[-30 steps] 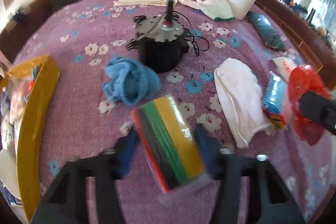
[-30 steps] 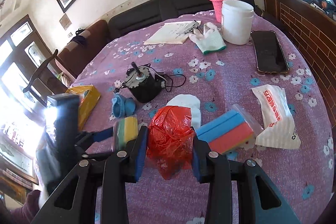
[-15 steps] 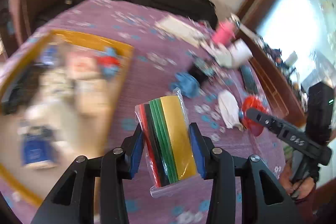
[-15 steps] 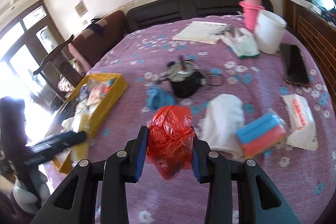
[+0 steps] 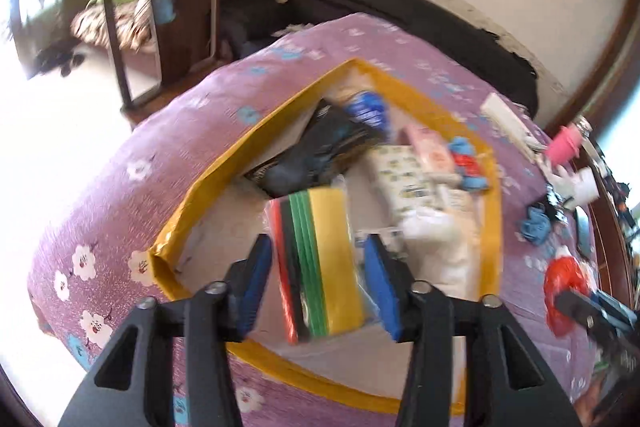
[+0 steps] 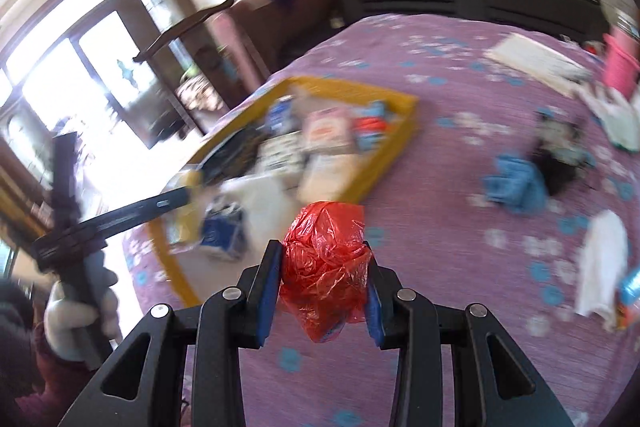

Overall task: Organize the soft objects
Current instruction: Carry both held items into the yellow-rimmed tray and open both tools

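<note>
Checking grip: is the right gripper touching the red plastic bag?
Touching. The right wrist view shows the right gripper squeezing the red plastic bag between both pads.

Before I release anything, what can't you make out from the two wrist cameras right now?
- Left wrist view: whether the sponge pack is clamped or already loose; there are gaps beside the pads.
- Left wrist view: the yellow tray floor under the pack, hidden by it.
- Right wrist view: tray contents, motion-blurred.
- Right wrist view: what the red bag holds; crumpled plastic hides it.
</note>
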Tool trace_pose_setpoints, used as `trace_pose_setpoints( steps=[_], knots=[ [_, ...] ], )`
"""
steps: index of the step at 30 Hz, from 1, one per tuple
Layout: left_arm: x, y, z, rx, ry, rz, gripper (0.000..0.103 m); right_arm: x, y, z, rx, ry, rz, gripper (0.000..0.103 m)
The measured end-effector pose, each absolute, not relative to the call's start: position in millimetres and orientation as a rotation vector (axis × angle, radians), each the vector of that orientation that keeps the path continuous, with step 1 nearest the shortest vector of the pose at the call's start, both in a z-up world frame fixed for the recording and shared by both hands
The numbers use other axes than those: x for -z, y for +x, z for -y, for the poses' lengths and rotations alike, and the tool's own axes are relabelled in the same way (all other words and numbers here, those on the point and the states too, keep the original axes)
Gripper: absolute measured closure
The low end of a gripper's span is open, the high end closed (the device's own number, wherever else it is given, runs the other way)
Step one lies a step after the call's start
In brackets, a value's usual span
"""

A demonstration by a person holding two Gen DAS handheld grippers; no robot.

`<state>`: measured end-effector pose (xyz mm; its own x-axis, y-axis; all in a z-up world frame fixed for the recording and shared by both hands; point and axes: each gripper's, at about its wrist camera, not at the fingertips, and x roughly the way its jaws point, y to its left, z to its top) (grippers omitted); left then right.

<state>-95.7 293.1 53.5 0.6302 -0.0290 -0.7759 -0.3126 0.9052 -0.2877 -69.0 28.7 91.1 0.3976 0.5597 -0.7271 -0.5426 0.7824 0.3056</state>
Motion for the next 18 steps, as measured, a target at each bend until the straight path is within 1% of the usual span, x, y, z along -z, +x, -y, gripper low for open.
trace_pose_setpoints(
  steps=[2, 4, 8, 10, 11, 13, 15, 16, 18],
  knots=[
    [-48.6, -98.8, -298.7, -0.161, -0.444, -0.873, 0.046, -87.1, -72.5, -56.8, -0.736, -0.017, -0.947, 0.063],
    [-48.3, -103.7, -301.0, -0.146, -0.464, -0.854, 0.038, -82.9, -74.9, -76.5, -0.758, -0.048, -0.964, 0.063],
    [-56.0, -114.3, -303.4, -0.142, -0.446, -0.822, 0.034, -69.5, -78.3, -109.3, -0.777, -0.119, -0.999, 0.063],
    [-60.5, -116.9, -301.3, -0.16, -0.417, -0.798, 0.027, -64.1, -80.2, -119.0, -0.774, -0.153, -1.005, 0.061],
    [-63.0, -118.4, -300.7, -0.17, -0.403, -0.787, 0.026, -62.2, -80.9, -123.3, -0.762, -0.176, -1.0, 0.061],
    [-68.9, -121.9, -298.4, -0.195, -0.366, -0.763, 0.021, -63.1, -81.3, -126.8, -0.744, -0.206, -0.978, 0.054],
    [-73.5, -124.8, -296.5, -0.217, -0.334, -0.749, 0.019, -67.8, -82.2, -127.1, -0.726, -0.221, -0.947, 0.034],
    [-75.3, -124.8, -294.2, -0.226, -0.316, -0.743, 0.018, -71.4, -80.8, -123.6, -0.717, -0.216, -0.928, 0.032],
    [-78.4, -124.4, -288.3, -0.238, -0.28, -0.735, 0.018, -78.4, -78.8, -116.6, -0.708, -0.202, -0.908, 0.031]
  ],
)
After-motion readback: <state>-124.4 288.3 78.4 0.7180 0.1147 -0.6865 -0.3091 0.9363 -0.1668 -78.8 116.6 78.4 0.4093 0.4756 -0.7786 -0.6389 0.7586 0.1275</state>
